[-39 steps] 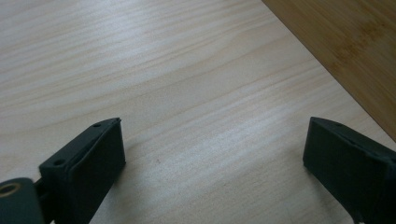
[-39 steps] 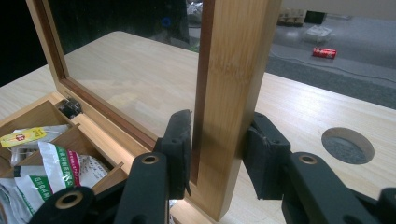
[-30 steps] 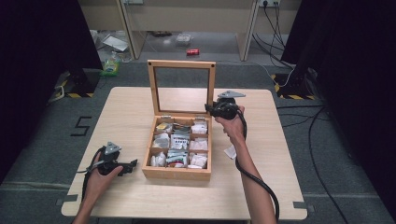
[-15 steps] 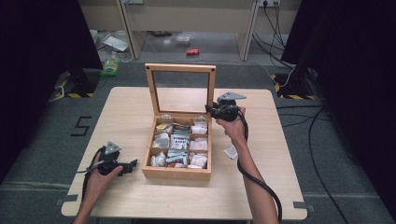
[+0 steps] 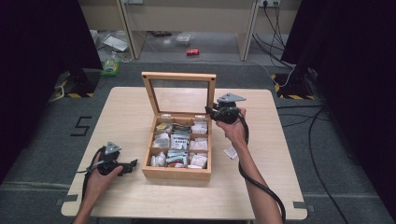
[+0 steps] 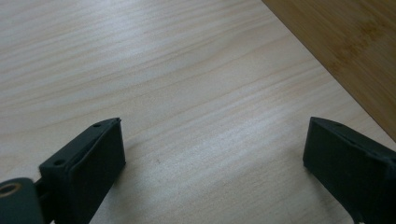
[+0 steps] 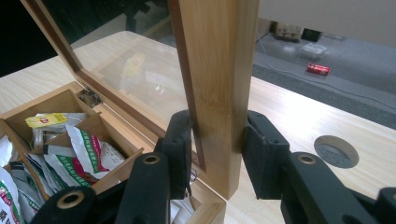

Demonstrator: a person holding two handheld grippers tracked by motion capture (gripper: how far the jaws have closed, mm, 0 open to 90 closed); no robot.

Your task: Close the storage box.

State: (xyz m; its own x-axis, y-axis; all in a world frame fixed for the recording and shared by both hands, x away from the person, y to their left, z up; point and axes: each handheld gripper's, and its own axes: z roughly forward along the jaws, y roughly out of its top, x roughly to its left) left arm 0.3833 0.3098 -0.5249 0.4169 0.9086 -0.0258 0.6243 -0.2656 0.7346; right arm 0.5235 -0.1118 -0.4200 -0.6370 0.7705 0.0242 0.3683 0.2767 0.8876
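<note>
A wooden box [image 5: 176, 173] with compartments of tea packets [image 5: 180, 142] stands mid-table, its glass lid [image 5: 180, 77] raised. My right gripper [image 5: 210, 112] grips the lid's right side bar [image 7: 217, 70]; both pads press on the wood, though the jaws have just eased apart slightly. Beside it, the near compartments hold green-and-white packets [image 7: 88, 149]. Left of the box, my left gripper [image 5: 133, 164] rests low over the table, open. Bare tabletop lies between its jaws [image 6: 212, 154], and the box wall [image 6: 345, 46] is just beyond.
One loose white packet [image 5: 230, 152] lies on the table right of the box. A round cable hole [image 7: 336, 151] sits in the tabletop behind the lid. Cables and a red can [image 5: 192, 52] lie on the floor beyond the table's far edge.
The lid's top edge has come forward and down a little in the high view, with the right gripper on its side bar. The left gripper has stayed still.
</note>
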